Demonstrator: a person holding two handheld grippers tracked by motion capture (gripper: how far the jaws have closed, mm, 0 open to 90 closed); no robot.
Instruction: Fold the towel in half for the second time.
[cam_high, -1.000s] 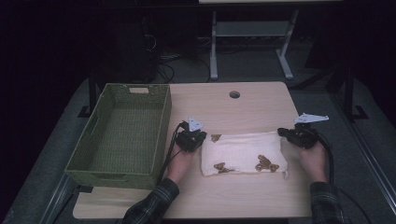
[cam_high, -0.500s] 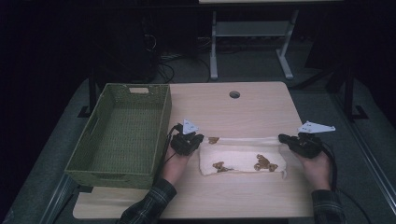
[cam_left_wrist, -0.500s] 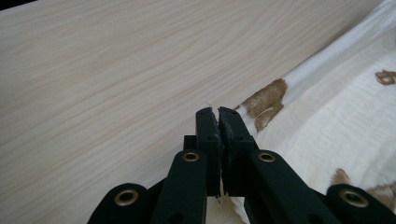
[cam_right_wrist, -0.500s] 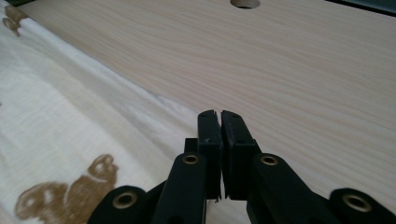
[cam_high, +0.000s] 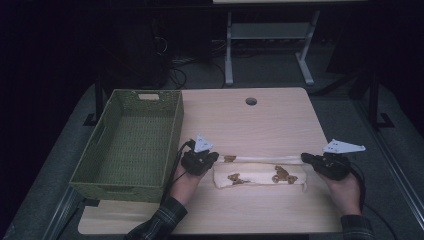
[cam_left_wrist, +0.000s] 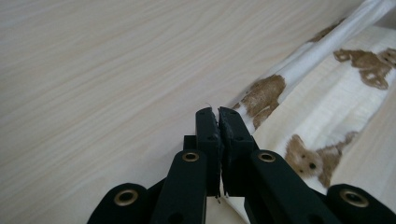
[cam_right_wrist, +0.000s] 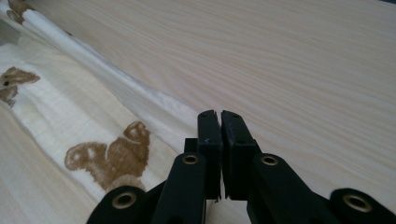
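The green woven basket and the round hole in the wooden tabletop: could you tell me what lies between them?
Bare tabletop in the high view, between the green woven basket and the round hole.

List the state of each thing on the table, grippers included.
Cloth: cream, bear-printed, part folded, far edge stretched between the grippers.
Basket: green, upright, nothing inside.
Left gripper: shut on the cloth's left end.
Right gripper: shut on its right end.

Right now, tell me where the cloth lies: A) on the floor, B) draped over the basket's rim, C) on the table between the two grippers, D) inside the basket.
C: the cloth lies flat on the table, stretched between the left gripper and right gripper, beside the basket.
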